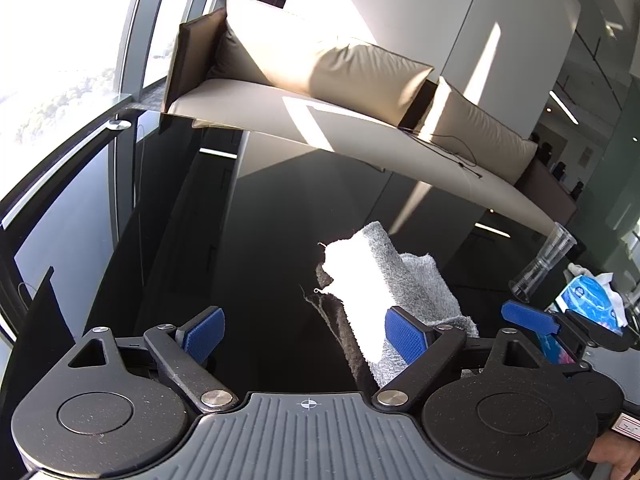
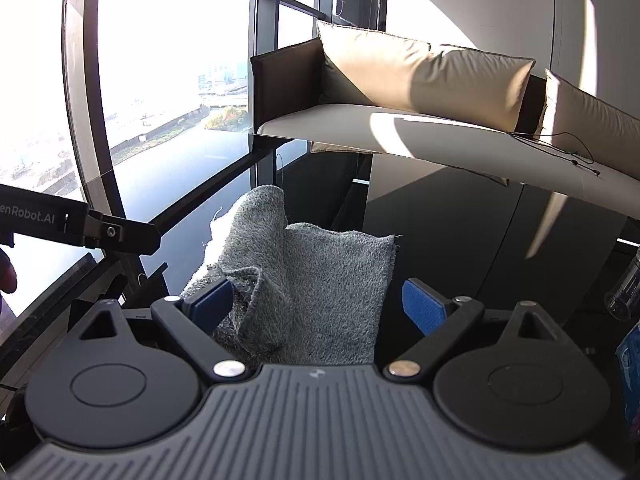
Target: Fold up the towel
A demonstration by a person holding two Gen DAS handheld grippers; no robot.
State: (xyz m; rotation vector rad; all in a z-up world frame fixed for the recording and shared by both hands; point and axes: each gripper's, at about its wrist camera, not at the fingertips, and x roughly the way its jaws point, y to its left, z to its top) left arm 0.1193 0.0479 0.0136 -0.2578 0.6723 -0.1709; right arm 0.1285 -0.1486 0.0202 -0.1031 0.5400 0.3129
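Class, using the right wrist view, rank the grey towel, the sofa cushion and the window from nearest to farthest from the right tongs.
1. Towel: crumpled on the dark table, between the open right tongs.
2. Sofa cushion: beyond the table, upper right.
3. Window: upper left, behind the sofa's end.

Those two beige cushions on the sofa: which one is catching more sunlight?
The larger cushion at the window end of the sofa: a broad sunlit patch covers its corner. The other cushion shows only a thin lit edge.
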